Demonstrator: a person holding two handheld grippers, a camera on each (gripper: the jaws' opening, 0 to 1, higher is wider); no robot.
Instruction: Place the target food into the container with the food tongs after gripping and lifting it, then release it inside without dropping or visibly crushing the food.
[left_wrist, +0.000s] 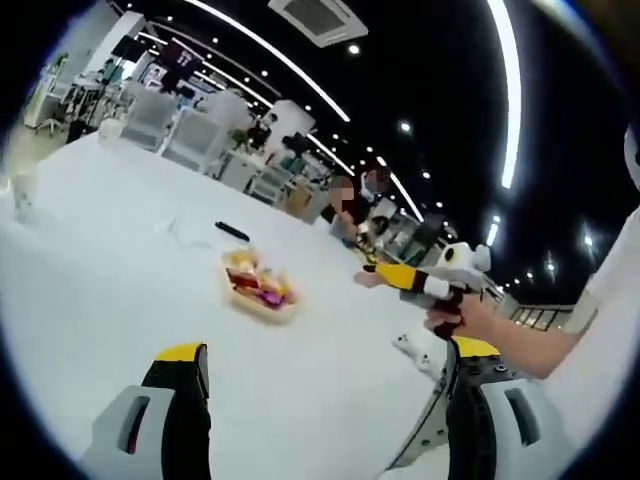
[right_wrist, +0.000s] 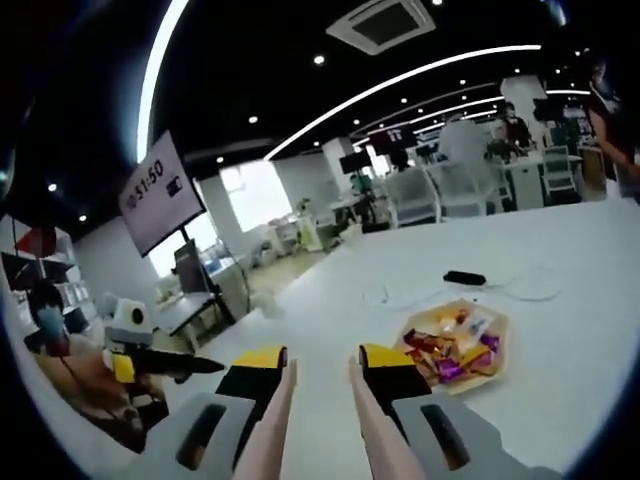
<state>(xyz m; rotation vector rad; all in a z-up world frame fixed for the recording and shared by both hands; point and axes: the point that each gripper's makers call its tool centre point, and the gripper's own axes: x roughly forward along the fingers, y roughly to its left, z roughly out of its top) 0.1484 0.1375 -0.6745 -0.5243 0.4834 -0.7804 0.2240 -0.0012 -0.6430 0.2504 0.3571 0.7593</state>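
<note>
Task status: at the outset, by the look of things; nothing lifted, nothing placed. Tray of food (left_wrist: 260, 288), shallow, yellowish, holding wrapped pieces in red, purple and yellow, lies on the white table (left_wrist: 110, 290) at centre frame in the left gripper view; the same tray (right_wrist: 455, 345) sits at lower right of the right gripper view, just past that gripper's right-hand finger. No separate receiving container can be made out, so it is unclear whether this tray is source or destination. Left gripper (left_wrist: 325, 385): fingers well apart at the bottom of its view, holding nothing, clear of the tray. Right gripper (right_wrist: 322, 372): fingers moderately apart; two pale slender arms, apparently the food tongs (right_wrist: 372, 435), run up along their inner faces, though whether they are clamped cannot be told. The right gripper also appears at right of the left gripper view, in a hand (left_wrist: 462, 312), raised above the table. Small black object (left_wrist: 231, 231) lies beyond the tray. Remaining: grip, lift, carry, release.
</note>
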